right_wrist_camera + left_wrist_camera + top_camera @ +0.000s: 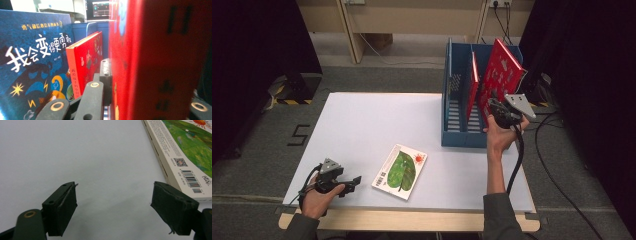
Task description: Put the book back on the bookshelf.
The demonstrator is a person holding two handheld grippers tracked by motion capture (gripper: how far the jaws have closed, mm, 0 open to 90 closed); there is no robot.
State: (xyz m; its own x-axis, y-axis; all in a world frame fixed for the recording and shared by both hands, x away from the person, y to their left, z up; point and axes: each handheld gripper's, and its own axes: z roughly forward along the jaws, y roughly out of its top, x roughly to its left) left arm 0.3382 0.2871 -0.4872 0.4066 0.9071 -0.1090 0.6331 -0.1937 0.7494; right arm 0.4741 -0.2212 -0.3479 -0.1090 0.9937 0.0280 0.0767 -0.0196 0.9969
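The right gripper [498, 111] pinched a red book [502, 80] tilted over the blue rack [455, 137], risking a slip, while the left gripper [354, 180] stood spread.

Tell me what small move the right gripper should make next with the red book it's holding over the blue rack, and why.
Probably lower it a little into the rack. The right gripper is shut on the red book, which tilts above the blue rack beside another red book already standing in a slot. The green book lies on the table, near the open left gripper.
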